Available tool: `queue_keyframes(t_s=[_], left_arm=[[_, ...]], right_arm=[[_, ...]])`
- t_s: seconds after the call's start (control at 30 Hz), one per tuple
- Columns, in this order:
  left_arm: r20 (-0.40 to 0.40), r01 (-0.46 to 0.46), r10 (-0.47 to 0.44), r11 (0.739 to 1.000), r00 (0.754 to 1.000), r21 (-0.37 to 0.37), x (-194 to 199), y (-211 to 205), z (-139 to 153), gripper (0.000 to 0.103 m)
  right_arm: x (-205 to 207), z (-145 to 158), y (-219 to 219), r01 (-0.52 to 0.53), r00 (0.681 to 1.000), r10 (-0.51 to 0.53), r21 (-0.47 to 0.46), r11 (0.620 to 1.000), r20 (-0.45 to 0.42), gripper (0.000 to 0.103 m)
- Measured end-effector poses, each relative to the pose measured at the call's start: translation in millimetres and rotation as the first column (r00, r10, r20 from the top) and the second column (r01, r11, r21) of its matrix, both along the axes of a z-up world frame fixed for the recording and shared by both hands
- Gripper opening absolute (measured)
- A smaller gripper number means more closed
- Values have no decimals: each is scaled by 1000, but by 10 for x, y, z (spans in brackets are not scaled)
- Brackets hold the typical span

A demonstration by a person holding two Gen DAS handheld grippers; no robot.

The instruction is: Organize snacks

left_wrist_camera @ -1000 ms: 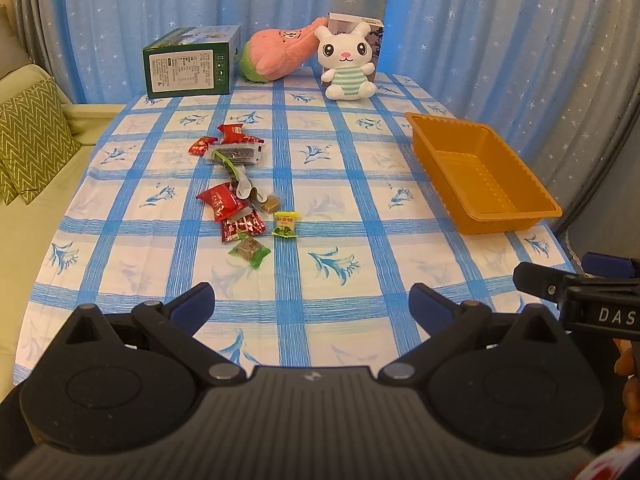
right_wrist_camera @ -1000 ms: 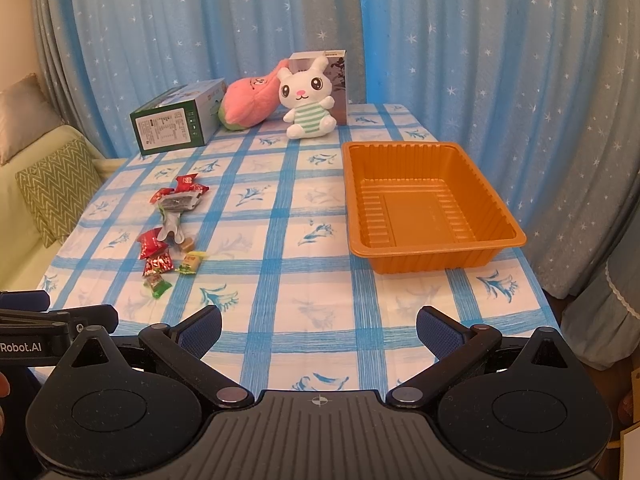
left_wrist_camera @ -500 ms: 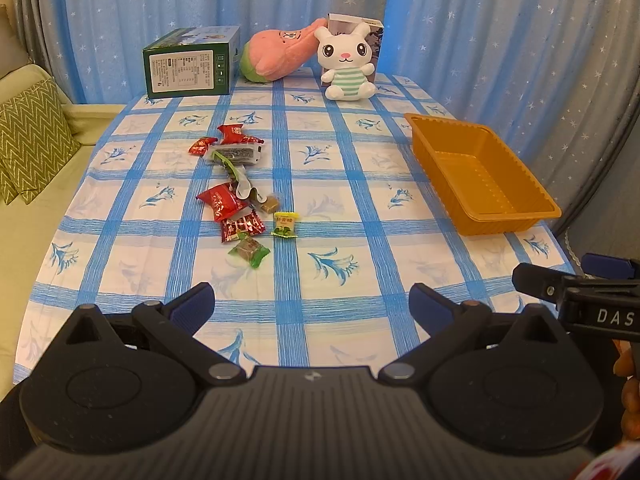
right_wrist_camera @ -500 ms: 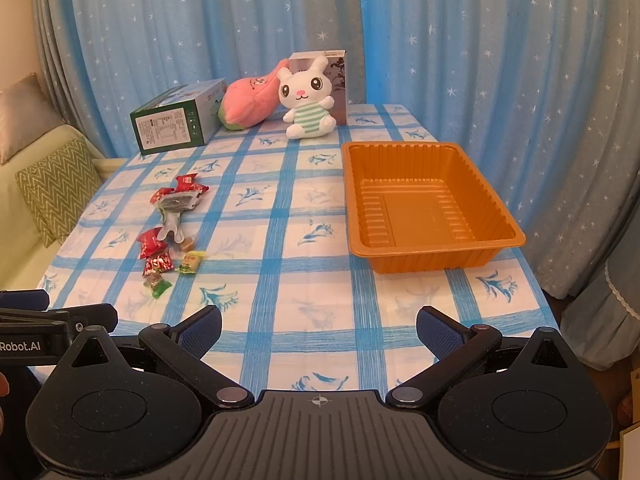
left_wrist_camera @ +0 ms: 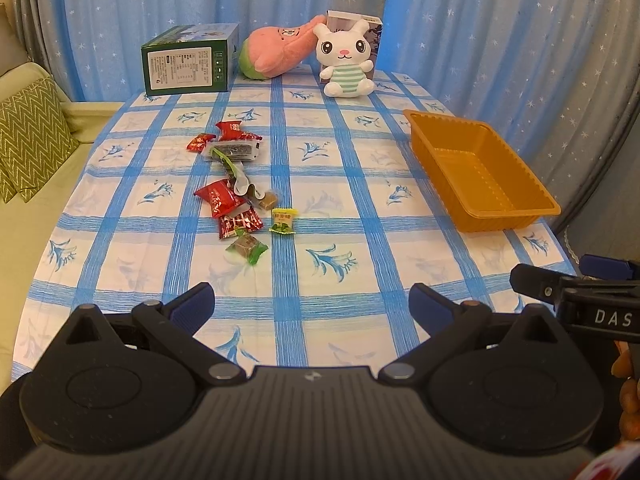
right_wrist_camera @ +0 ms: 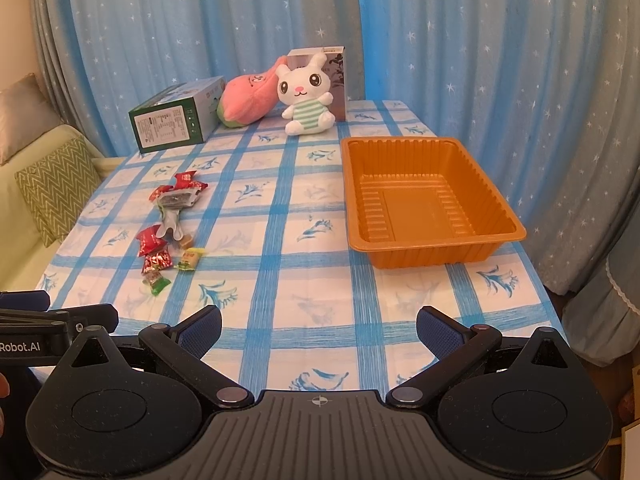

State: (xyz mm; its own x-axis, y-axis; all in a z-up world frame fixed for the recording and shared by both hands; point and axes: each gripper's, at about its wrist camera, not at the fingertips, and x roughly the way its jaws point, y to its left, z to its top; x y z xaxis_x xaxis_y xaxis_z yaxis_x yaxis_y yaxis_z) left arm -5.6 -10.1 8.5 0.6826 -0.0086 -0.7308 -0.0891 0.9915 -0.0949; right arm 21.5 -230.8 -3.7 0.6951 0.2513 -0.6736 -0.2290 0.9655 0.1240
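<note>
Both claws gape wide, holding nothing, above the surface's (left_wrist_camera: 360, 184) near edge. Snacks (left_wrist_camera: 236, 196) lie ahead of the left claw (left_wrist_camera: 312, 304); the tray (right_wrist_camera: 424, 200) lies ahead of the right claw (right_wrist_camera: 318, 324).

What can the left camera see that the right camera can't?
Only the left wrist view shows the right gripper from the side, with DAS on it. Only the right wrist view shows the left gripper from the side, marked Robot.AI, and the orange tray's whole ribbed floor. Both show the snacks, the white bunny toy, the green box and the pink plush.
</note>
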Motion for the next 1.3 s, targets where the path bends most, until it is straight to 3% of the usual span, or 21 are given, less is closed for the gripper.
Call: queue_keyframes(t_s=[0.67,1.0,1.17,1.3], left_arm=[[-2,-4,4,1000,1000,-3,-15,-13,-55,102],[-14,-79,79,997,997,-4,39,402,-203,102],[-33,-104,103,995,994,-11,156,658,-319,95],[-47,-74,73,997,996,-17,323,804,-420,88]], right_arm=[[10,-22,7,0,1000,0,2,1000,-1,103],[60,-192,105,-36,999,36,6,999,14,103],[185,-252,332,-79,997,79,-2,997,24,102],[300,-323,483,-103,994,103,-7,995,25,102]])
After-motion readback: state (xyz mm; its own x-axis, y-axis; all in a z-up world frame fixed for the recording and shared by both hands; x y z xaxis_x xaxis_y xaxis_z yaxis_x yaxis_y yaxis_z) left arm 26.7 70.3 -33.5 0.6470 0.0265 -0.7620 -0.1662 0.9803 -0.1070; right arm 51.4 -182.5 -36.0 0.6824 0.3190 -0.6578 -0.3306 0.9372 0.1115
